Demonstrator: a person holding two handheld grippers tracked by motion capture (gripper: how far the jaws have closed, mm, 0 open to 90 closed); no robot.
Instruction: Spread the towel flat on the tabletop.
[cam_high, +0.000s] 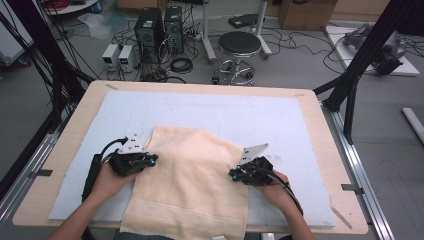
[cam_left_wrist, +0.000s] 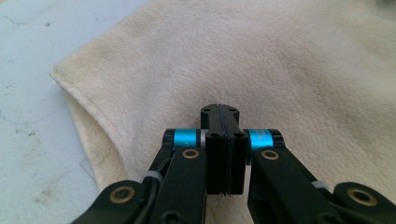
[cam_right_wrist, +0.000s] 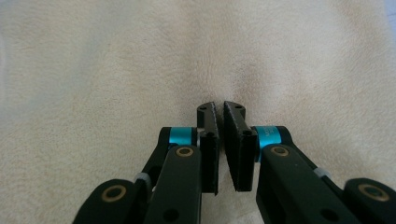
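Lying across the near middle of a pale blue-grey rectangular mat (cam_high: 210, 112), itself spread over a light wooden table (cam_high: 320, 125) with rounded corners: a cream terry-cloth towel (cam_high: 192, 180), far edge folded and slightly rumpled, near edge hanging past the table's near side. Flanked at mid-length by both tools. At the towel's left edge, held in the person's left hand (cam_high: 107, 182): the black left gripper (cam_high: 151, 159) with blue collars, grey three-cornered plate on top, tips pointed right onto the cloth. Jaws pressed flat together in the left gripper view (cam_left_wrist: 219, 112), pads meeting in a single seam, no fold of cloth seen between them; tips down at the nap, just right of the towel's hemmed corner, bare mat showing further left. At the towel's right edge, held in the right hand (cam_high: 275, 187): the matching black right gripper (cam_high: 233, 174), tips pointed left. Jaws all but closed in the right gripper view (cam_right_wrist: 219, 109), only a thin wedge-shaped slit left between the pads, nothing visibly caught in it, though contact with the towel beneath could not be told. Beyond the table's far side, on the grey floor: a round black stool (cam_high: 239, 44) on a chrome base, two black computer towers (cam_high: 160, 27), loose cables.
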